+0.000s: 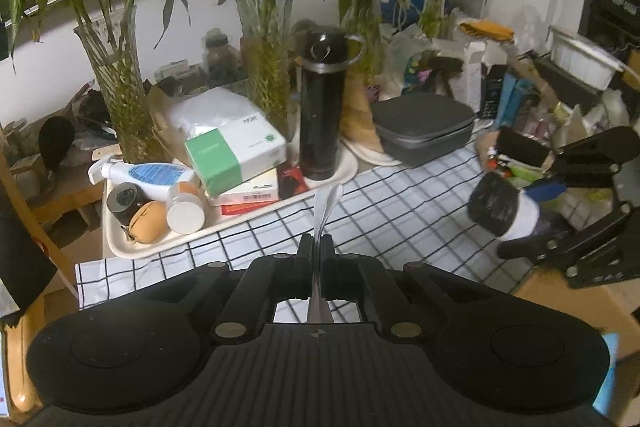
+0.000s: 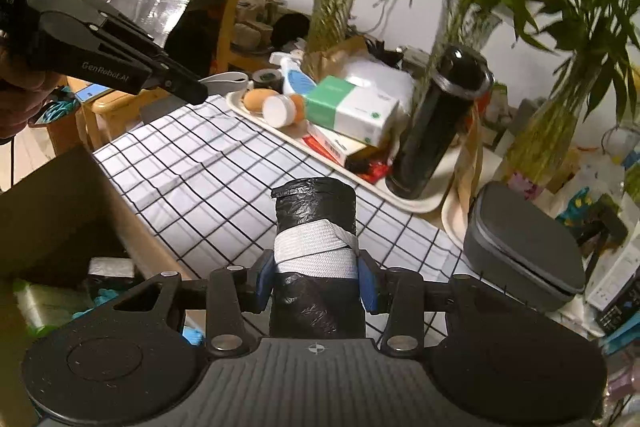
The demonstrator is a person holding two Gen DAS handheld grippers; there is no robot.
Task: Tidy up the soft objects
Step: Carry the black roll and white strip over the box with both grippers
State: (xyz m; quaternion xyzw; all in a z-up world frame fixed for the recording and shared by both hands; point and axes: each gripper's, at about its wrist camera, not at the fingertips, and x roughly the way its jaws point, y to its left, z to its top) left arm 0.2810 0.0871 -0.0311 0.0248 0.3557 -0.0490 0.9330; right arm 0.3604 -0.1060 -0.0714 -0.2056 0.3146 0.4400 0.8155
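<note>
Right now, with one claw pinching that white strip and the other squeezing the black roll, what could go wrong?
1. The left claw grips the white strip only by its thin edge; a tug might slip it free.
2. The right claw holds the black bag roll over its white band; the slick plastic might slide out.
3. The tall black flask stands close by; a swing could topple it.
</note>
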